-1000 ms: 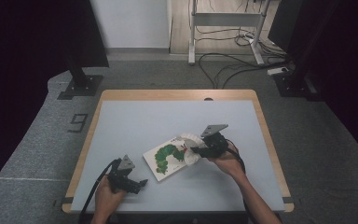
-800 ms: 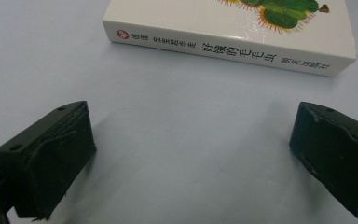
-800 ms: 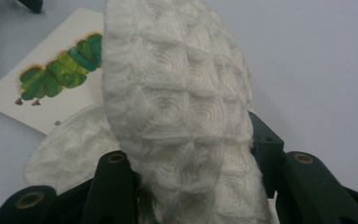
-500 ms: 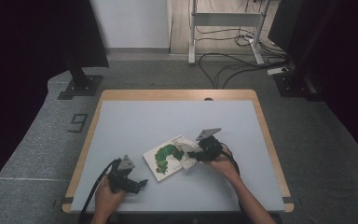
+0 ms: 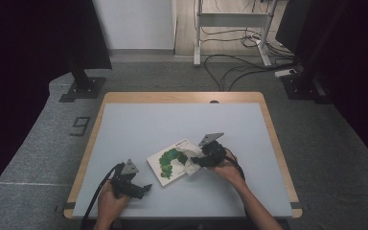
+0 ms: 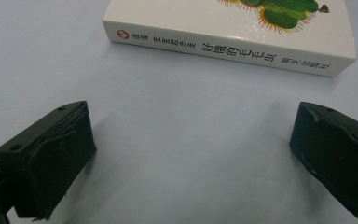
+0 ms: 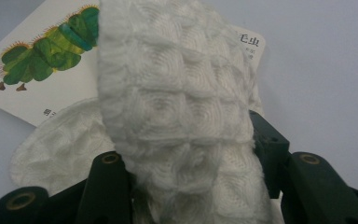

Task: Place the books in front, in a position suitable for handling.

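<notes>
Clamping a bunched white waffle-weave cloth [image 7: 177, 107], the right hand-held gripper [image 5: 206, 157] sits over the right-hand part of the picture book [image 5: 169, 161], and its jaws have just been easing apart a little with the cloth between them. In the right gripper view the cloth rises in a thick fold between the two black jaws and spills down to the left of them onto the book's white cover, partly hiding the green caterpillar [image 7: 46, 49] printed there. In the high view the cloth [image 5: 189, 158] lies crumpled on the book's right corner, touching the cover, with the right hand [image 5: 227, 166] behind the gripper, on the side away from the book.

The left hand-held gripper [image 5: 133, 184] rests near the book's lower left edge, apart from it, with its jaws spread wide and nothing between them but bare worktop [image 6: 177, 154]. The left gripper view looks past both jaws at the book's spine [image 6: 223, 49], which carries a red round mark and a line of dark characters. The left hand [image 5: 110, 203] grips the tool from the near edge of the worktop.

The book lies flat, turned at an angle to the wooden rim of the pale blue worktop [image 5: 182, 120].
</notes>
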The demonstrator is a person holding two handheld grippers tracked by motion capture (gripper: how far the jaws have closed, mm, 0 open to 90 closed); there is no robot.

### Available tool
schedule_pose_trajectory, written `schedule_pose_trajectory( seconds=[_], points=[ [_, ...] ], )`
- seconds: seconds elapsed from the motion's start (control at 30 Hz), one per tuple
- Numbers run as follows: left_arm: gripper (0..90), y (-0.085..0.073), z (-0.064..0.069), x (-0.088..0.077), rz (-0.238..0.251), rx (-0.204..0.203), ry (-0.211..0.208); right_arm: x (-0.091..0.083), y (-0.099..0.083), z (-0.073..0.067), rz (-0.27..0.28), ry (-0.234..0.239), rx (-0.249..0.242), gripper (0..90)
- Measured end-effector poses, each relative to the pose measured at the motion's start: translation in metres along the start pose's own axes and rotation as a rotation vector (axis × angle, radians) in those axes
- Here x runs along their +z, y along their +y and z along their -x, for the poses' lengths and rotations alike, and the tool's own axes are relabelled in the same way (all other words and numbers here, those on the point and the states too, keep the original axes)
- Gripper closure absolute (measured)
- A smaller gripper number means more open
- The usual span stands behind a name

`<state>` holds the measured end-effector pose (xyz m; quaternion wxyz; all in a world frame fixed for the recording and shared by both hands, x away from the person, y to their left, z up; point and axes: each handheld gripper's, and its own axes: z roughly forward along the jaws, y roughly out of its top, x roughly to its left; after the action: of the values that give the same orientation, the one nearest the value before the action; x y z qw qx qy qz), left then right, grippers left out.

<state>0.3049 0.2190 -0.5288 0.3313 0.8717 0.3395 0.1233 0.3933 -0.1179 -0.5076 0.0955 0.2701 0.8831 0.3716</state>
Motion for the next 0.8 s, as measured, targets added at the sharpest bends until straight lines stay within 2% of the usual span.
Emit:
schedule_pose_trajectory(
  seconds=[0.27,0.4,0.57,0.8],
  points=[
    [0.0,0.000,0.000,0.000,0.000,0.000,0.000,0.001,0.002,-0.007,0.006,0.016,-0.019,51.0],
    [0.0,0.000,0.000,0.000,0.000,0.000,0.000,0.003,0.004,-0.012,0.011,0.060,-0.023,51.2],
    [0.0,0.000,0.000,0.000,0.000,0.000,-0.001,0.009,0.009,-0.024,0.015,0.091,-0.050,51.3],
    [0.0,0.000,0.000,0.000,0.000,0.000,0.002,0.015,0.014,-0.035,0.019,0.126,-0.062,51.3]
  ],
)
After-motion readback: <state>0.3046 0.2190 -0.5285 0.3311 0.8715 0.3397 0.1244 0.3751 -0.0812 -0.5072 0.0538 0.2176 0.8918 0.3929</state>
